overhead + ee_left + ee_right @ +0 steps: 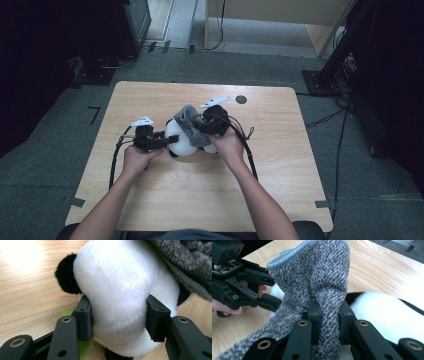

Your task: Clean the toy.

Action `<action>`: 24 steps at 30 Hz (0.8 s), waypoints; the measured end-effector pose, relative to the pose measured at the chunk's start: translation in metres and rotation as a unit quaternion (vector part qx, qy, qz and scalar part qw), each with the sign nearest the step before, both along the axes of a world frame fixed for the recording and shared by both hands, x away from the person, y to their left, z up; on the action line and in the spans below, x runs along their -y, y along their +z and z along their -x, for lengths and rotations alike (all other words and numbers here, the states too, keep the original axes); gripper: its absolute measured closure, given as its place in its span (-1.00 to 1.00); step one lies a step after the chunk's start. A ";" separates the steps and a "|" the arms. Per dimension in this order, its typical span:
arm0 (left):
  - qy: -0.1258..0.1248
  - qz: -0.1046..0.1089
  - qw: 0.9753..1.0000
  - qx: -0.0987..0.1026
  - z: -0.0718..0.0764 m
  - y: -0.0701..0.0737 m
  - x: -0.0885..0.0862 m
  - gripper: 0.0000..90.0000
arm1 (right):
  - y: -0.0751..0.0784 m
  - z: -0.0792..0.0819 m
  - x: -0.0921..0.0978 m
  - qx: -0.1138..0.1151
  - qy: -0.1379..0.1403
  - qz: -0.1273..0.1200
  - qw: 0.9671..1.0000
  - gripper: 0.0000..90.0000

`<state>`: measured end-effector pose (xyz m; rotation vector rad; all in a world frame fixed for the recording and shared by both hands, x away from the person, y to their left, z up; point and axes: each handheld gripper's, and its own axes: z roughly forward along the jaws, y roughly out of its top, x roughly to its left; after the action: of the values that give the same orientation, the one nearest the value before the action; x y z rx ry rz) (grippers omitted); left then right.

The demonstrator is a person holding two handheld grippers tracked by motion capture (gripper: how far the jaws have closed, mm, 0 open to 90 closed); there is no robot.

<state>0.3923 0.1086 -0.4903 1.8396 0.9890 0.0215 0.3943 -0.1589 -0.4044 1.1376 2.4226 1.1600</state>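
While left gripper (117,322) clamps panda (120,290), right gripper (329,322) pinches sock (317,277).

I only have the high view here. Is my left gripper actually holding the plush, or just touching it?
Observer: Holding. The left gripper has its fingers pressed into both sides of the plush.
Operator: And the right one?
Observer: The right gripper is shut on a fold of the grey knit.
Operator: Anything under the plush?
Observer: A green piece peeks out beside one left finger.
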 end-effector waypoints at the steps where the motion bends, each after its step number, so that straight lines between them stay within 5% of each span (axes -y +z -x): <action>1: 0.000 0.000 1.000 0.000 0.000 0.000 0.000 0.07 | 0.001 0.000 0.004 -0.003 -0.004 -0.002 1.000 0.72; 24: -0.004 -0.005 1.000 0.000 -0.002 0.002 0.000 0.08 | 0.011 0.007 0.076 -0.010 -0.052 -0.043 0.998 0.72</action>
<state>0.3941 0.1085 -0.4887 1.8518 0.9837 0.0211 0.3874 -0.2351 -0.3932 1.2902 2.3161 1.2371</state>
